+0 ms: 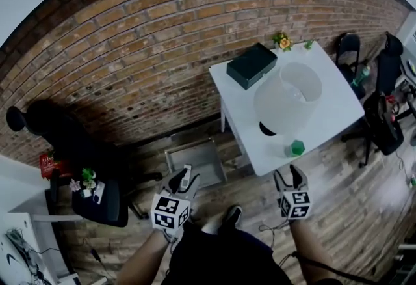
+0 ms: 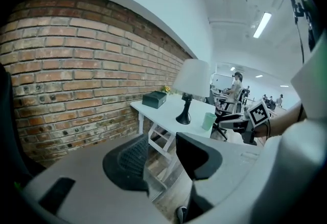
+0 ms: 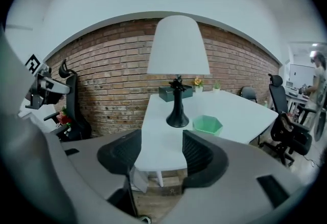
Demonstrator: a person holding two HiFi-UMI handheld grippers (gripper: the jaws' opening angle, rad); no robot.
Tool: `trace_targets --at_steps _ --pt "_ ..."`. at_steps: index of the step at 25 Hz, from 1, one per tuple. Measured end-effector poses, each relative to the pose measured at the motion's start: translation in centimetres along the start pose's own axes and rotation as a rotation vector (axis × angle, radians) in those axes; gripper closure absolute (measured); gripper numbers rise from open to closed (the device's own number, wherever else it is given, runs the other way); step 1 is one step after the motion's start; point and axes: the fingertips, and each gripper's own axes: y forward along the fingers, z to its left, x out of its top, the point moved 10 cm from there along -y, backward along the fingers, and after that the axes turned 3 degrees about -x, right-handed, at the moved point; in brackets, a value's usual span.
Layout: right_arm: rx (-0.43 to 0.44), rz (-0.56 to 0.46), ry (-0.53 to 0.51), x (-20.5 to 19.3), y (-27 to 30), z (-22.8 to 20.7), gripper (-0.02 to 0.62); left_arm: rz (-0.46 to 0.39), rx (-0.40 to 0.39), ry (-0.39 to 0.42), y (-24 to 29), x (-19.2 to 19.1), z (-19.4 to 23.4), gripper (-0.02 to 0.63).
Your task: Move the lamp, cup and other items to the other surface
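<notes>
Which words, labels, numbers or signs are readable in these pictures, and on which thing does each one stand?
No text can be read.
Cubes of the left gripper and right gripper: square black-and-white markers, patterns only, no letters.
The red thing at far left: any print is too blurred.

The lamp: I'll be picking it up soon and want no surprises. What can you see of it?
The lamp stands upright on the white table, toward its near end. It has a plain white tapered shade, seemingly fabric or plastic, on a slim black stem that flares into a round black base. Only the table touches it; the green cup sits close beside the base, apart from it.
</notes>
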Motion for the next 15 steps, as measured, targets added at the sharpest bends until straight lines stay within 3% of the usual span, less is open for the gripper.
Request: trace_targets --at_steps 8,15 --pt "0.094 -0.005 -0.052 2.8 4.4 13.0 0.339 -0.012 0.013 -0.055 -6.2 -2.9 7.6 0.440" --pt "0.181 0.083 -0.092 1.7 10.0 27.7 0.336 0.010 0.022 -0.111 -12.3 -7.2 16.5 0.440"
